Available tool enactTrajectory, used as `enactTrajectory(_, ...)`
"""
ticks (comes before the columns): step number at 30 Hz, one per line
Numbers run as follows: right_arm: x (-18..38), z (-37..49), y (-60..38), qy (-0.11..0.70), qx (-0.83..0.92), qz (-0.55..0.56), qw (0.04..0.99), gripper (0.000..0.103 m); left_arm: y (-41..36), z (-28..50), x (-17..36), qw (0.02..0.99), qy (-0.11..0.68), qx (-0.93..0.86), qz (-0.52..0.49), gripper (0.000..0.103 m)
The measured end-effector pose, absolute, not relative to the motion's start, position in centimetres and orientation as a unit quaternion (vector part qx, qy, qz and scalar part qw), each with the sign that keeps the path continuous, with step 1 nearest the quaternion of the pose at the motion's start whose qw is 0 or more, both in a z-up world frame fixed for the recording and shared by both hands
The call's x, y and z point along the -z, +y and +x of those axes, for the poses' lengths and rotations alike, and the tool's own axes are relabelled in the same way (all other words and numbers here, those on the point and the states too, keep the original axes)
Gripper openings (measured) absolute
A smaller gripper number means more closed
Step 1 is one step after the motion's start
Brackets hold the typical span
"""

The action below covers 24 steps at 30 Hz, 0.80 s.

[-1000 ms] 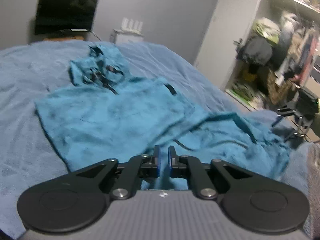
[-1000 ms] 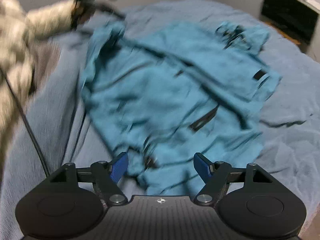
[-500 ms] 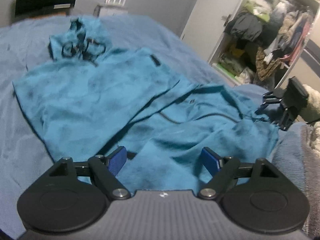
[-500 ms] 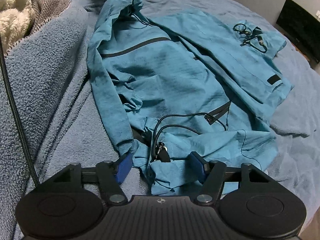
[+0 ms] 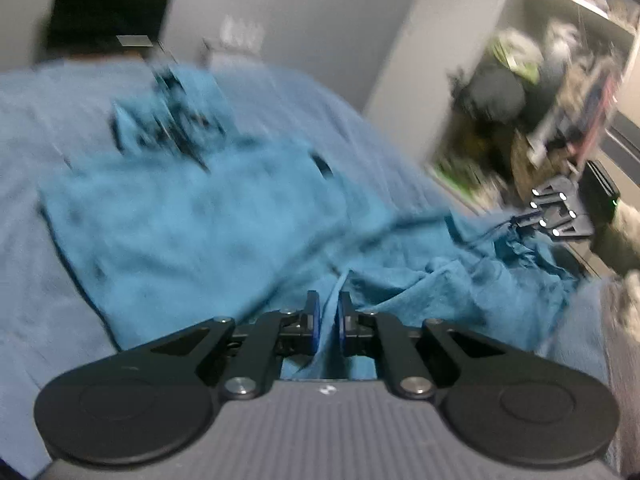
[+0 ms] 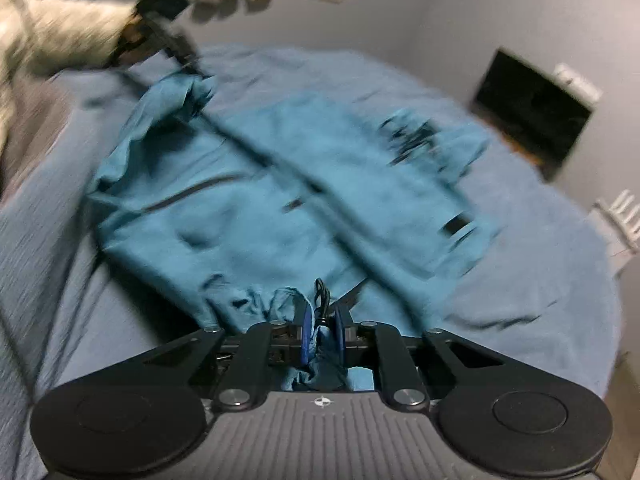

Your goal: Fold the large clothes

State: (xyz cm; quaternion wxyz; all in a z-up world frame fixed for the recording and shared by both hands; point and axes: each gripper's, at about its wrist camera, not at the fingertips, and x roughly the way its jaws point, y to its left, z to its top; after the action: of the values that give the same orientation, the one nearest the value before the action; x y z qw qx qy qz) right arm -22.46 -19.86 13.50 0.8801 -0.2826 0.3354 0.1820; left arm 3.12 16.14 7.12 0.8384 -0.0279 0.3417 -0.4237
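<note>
A teal hooded jacket (image 5: pixel 208 232) lies spread on the bed, hood at the far end, and the picture is blurred by motion. My left gripper (image 5: pixel 328 312) is shut on a fold of the jacket's near edge, which stands up between the blue pads. In the right wrist view, my right gripper (image 6: pixel 322 320) is closing its jaws, and its pads pinch bunched teal fabric and a black drawcord of the jacket (image 6: pixel 280 200). Each gripper shows in the other's view: the right gripper (image 5: pixel 520 222) at the jacket's right corner, the left gripper (image 6: pixel 196 72) at the far left corner.
A blue-grey blanket (image 5: pixel 24 280) covers the bed. A dark screen (image 5: pixel 108 16) and a white router (image 5: pixel 240 36) stand by the far wall. An open wardrobe (image 5: pixel 540 100) stuffed with clothes is at the right. A person's fluffy pale sleeve (image 6: pixel 60 40) reaches in.
Half a second ago both grippers stood open over the jacket's near edge. Both have closed on the fabric, and the gripped edge is lifted and bunched.
</note>
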Motion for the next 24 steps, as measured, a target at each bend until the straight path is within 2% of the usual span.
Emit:
enactTrajectory(6, -16.4, -17.4, -21.0, 0.266, -0.114, -0.269, 0.919, 0.012, 15.5, 2.6, -7.9, 0.895, 0.302, 0.328, -0.007, 0.004)
enactTrajectory(13, -18.3, -8.9, -25.0, 0.244, -0.045, -0.180, 0.952, 0.000, 17.1, 6.5, -8.6, 0.935, 0.276, 0.212, -0.069, 0.004)
enactTrajectory(20, -17.2, -1.7, -28.6, 0.207, 0.027, -0.106, 0.972, 0.001, 16.5, 13.2, -7.8, 0.947, 0.266, 0.142, -0.109, 0.004)
enactTrajectory(24, -16.0, 1.2, -31.4, 0.179, 0.069, -0.033, 0.981, 0.009, 16.2, 16.9, -6.1, 0.953, 0.264, 0.099, -0.113, 0.004)
